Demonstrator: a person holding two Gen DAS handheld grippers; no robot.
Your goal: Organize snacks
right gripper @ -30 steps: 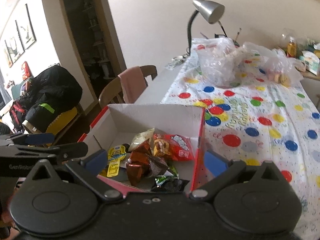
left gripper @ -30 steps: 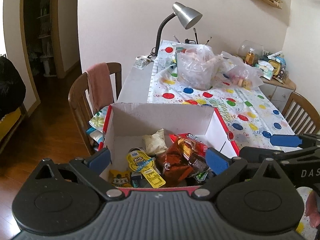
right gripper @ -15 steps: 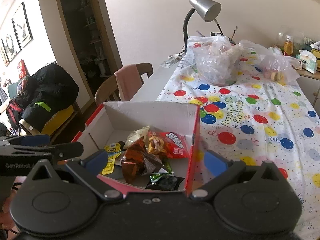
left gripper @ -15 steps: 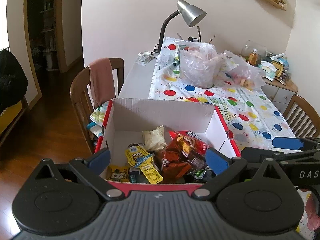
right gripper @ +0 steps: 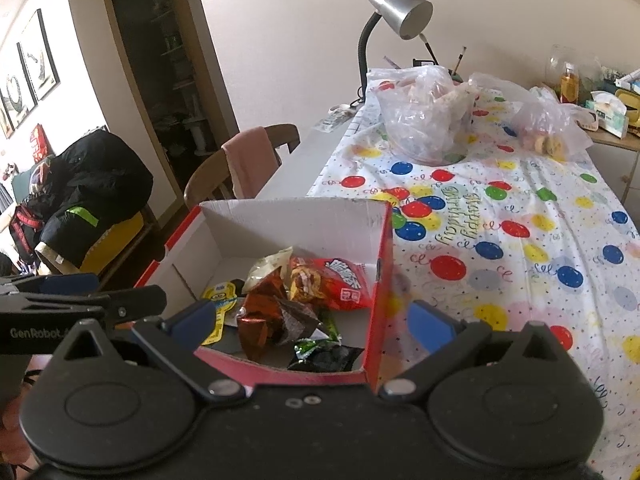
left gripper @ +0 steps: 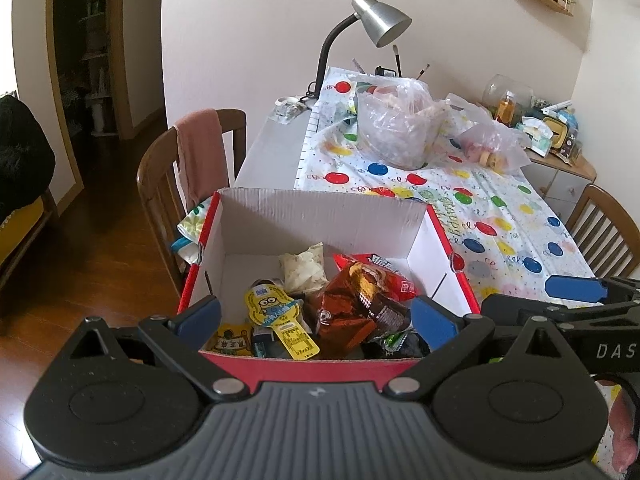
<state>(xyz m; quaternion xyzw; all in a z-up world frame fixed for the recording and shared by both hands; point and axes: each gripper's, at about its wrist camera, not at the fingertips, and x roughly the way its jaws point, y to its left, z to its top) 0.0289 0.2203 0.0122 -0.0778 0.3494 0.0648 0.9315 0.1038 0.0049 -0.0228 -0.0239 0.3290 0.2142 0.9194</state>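
Observation:
A cardboard box (left gripper: 320, 216), red outside and white inside, stands at the near left corner of the table. Several snack packets lie in it: a yellow cartoon packet (left gripper: 276, 312), a crinkled red-brown packet (left gripper: 356, 304), a red packet (right gripper: 344, 280), a pale packet (left gripper: 304, 268) and a dark green one (right gripper: 320, 350). My left gripper (left gripper: 316, 318) hovers open just before the box's near wall, holding nothing. My right gripper (right gripper: 316, 322) is open and empty over the box's near right corner. Its blue fingertip (left gripper: 576, 288) shows beside the box in the left wrist view.
A balloon-print tablecloth (right gripper: 520, 240) covers the table. Two clear plastic bags of food (left gripper: 396, 128) (right gripper: 548, 128) and a silver desk lamp (left gripper: 380, 24) stand at the far end. A chair with a pink towel (left gripper: 196, 156) is left of the box, another chair (left gripper: 604, 232) at right.
Both grippers have drawn back a little from the box, so its near wall shows more. Both stay open, and the snacks in the box have not moved.

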